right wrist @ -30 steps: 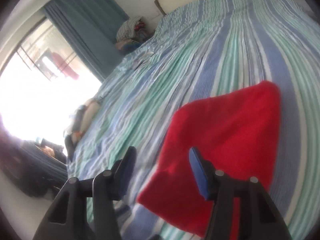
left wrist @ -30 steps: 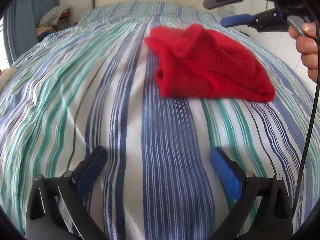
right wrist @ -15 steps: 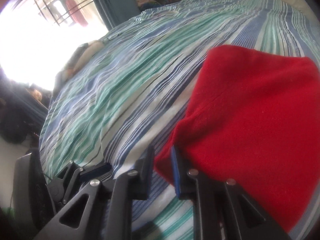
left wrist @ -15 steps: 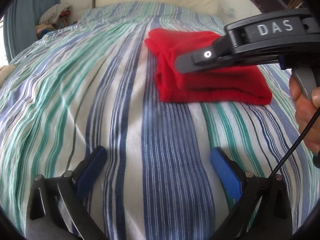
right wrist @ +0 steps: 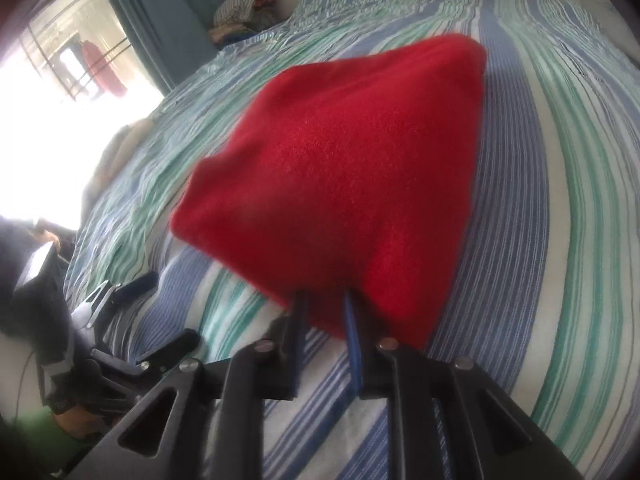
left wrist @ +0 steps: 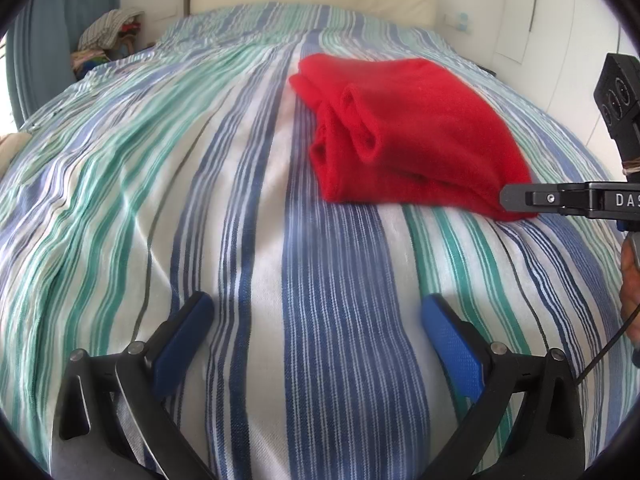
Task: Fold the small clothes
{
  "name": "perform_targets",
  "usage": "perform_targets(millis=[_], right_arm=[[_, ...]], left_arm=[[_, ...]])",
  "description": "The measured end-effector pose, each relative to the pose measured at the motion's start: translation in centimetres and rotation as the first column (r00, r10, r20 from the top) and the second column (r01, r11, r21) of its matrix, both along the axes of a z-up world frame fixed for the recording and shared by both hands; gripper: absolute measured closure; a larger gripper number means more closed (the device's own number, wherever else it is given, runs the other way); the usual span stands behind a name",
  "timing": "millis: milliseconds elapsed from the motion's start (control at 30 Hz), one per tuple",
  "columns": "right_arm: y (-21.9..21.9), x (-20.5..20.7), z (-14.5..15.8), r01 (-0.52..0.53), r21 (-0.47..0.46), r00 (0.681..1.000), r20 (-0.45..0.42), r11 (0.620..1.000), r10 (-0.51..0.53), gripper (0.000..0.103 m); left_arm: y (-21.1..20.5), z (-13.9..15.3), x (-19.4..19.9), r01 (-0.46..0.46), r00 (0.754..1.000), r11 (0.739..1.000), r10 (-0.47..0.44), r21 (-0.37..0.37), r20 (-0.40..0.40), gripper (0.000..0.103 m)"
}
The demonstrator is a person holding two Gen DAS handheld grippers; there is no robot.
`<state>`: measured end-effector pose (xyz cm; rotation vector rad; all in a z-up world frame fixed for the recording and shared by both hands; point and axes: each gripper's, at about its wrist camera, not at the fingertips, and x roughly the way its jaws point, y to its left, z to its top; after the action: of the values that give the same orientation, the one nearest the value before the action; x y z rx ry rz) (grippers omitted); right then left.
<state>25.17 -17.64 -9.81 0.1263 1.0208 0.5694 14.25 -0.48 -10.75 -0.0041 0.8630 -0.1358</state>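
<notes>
Red garment (left wrist: 416, 132), folded into a thick bundle, lies on the striped bedsheet (left wrist: 304, 320) toward the bed's far right side. Its near right corner sits pinched between the narrow jaws of the right gripper (right wrist: 326, 312), whose blue pads press the cloth. Nearer the camera, the left gripper (left wrist: 316, 340) hovers over bare sheet, jaws wide and holding nothing. A clothes pile (left wrist: 108, 36) sits beyond the bed's far left corner.
</notes>
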Motion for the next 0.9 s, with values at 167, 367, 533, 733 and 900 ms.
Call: perform_targets(millis=[167,367,533,733,900], right_arm=[[-0.7,-4.7,2.0,0.043,-0.054,0.992,0.119,0.998,-0.036,0.056],[-2.6,-10.3,2.1,0.112,-0.219,0.97,0.238,0.969,-0.058,0.039],[-4.3,-11.5,0.7,0.167,-0.213,0.97,0.211,0.963,-0.122,0.027],[-3.3,-12.3,-1.2,0.204,-0.243,0.956,0.259,0.948,-0.139,0.012],[-2.9,-12.0,-1.9,0.215,-0.273,0.957,0.248,0.938,-0.147,0.004]], left_arm=[[-0.1,0.0,0.0,0.0,1.0,1.0,0.0,0.0,0.0,0.0],[-0.1,0.0,0.0,0.0,1.0,1.0,0.0,0.004,-0.001,0.0],[-0.1,-0.1,-0.1,0.0,1.0,1.0,0.0,0.011,-0.003,0.0],[-0.1,-0.1,-0.1,0.0,1.0,1.0,0.0,0.012,-0.004,0.0],[-0.2,-0.1,-0.1,-0.001,1.0,1.0,0.001,0.022,-0.005,0.0]])
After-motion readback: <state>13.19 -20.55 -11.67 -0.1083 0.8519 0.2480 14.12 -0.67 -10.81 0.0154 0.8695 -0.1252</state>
